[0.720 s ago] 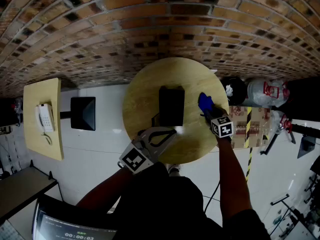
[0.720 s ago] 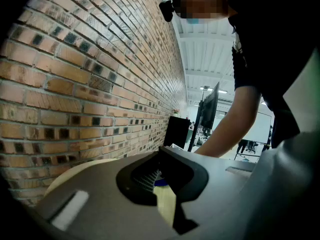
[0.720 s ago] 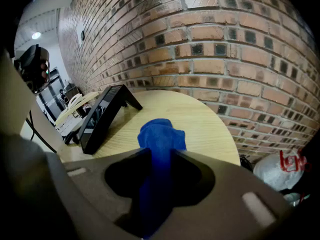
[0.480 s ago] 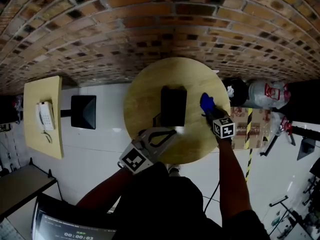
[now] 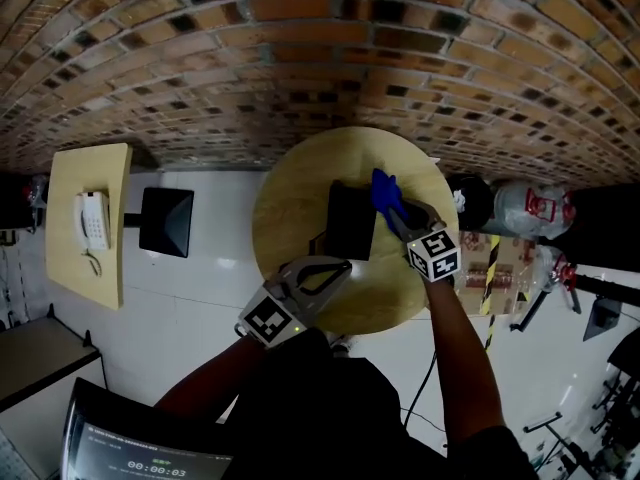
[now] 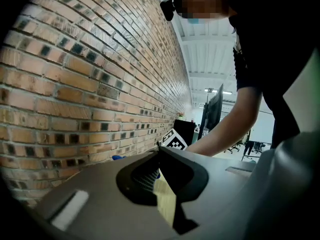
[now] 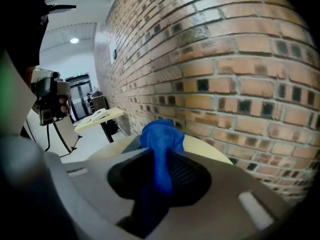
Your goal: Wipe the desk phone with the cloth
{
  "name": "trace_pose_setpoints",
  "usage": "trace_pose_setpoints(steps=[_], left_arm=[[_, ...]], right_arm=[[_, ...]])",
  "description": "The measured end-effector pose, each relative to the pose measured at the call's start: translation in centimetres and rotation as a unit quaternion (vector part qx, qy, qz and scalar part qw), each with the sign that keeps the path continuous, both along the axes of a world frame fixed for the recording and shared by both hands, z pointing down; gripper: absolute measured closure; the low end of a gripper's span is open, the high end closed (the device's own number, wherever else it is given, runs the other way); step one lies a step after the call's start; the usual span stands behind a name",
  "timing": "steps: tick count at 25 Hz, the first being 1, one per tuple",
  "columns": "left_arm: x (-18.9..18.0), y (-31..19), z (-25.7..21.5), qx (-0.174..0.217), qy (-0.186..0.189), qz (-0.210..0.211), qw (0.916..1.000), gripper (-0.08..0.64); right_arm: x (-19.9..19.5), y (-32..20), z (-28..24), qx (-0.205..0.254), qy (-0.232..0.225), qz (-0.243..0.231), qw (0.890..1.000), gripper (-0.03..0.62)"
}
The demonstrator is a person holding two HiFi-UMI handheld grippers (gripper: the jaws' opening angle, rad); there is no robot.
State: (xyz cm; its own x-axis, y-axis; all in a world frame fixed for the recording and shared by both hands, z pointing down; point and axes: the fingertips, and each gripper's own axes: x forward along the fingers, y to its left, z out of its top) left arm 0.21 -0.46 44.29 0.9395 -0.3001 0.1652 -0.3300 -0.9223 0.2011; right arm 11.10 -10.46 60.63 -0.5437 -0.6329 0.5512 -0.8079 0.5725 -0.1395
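Observation:
A black desk phone lies in the middle of a round wooden table. My right gripper is shut on a blue cloth, which hangs bunched over the phone's far right corner. In the right gripper view the cloth runs up between the jaws of the right gripper and bulges past their tips. My left gripper rests at the table's near edge, in front of the phone, shut with nothing in it. In the left gripper view the tips of the left gripper meet.
A brick wall runs just behind the table. At the left stand a small table with a white phone and a black seat. Bags and a cardboard box crowd the floor at the right.
My right gripper has carried the blue cloth from the phone's right side up and left onto its far right corner. The left gripper has stayed where it was.

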Motion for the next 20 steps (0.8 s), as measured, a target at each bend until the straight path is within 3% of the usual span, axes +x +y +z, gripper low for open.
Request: trace_pose_setpoints(steps=[3, 8, 14, 20], left_arm=[[-0.9, -0.1, -0.3, -0.002, 0.003, -0.016, 0.9999, 0.560], [-2.7, -0.1, -0.1, -0.008, -0.002, -0.040, 0.9992, 0.560], [-4.1, 0.0, 0.1, -0.005, 0.000, -0.051, 0.9987, 0.560], [-3.8, 0.3, 0.2, -0.007, 0.001, -0.051, 0.9987, 0.560]], right_arm=[[-3.2, -1.8, -0.9, 0.019, 0.017, -0.046, 0.999, 0.509], [-6.4, -1.3, 1.6, -0.003, 0.043, -0.092, 0.995, 0.509], [-8.7, 5.1, 5.3, -0.052, 0.070, -0.152, 0.985, 0.509], [-10.4, 12.2, 8.5, -0.106, 0.058, -0.178, 0.977, 0.509]])
